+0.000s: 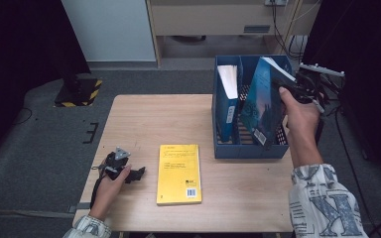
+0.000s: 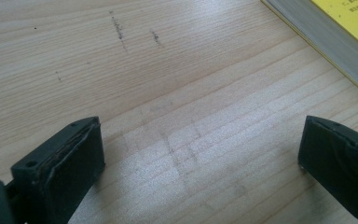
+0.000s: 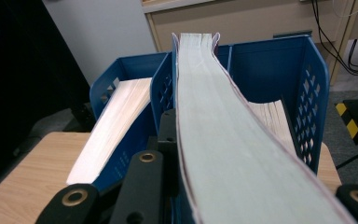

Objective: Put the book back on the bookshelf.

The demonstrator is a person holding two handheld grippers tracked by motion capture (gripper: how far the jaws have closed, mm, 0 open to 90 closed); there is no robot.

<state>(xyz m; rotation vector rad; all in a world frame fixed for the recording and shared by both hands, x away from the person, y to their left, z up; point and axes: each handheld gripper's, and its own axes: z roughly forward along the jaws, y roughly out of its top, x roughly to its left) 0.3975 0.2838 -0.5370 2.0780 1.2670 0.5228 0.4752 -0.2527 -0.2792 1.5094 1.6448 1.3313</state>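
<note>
Black jaws of the right gripper are clamped on a dark blue book, which the person's right hand holds tilted over the right-hand compartment of a blue file box at the right of the high view. In the right gripper view the book's pale page edge runs up the middle of the frame from between the jaws, bowed a little, with its far end at the top centre above the box's divider wall. The book's lower corner sits inside the box near the front wall in the high view; whether it rests on the floor of the box cannot be told. Left of it, in the neighbouring compartment, a second book stands with its white pages facing up. In the right gripper view, more pages lie in the right compartment, behind the held book.

The left gripper lies low on the wooden table at the lower left of the high view, in the person's left hand. Its jaws stand wide apart with nothing between them, only bare wood in the left gripper view. A yellow book lies flat on the table just to the right of that gripper, its corner in the upper right of the left gripper view.
</note>
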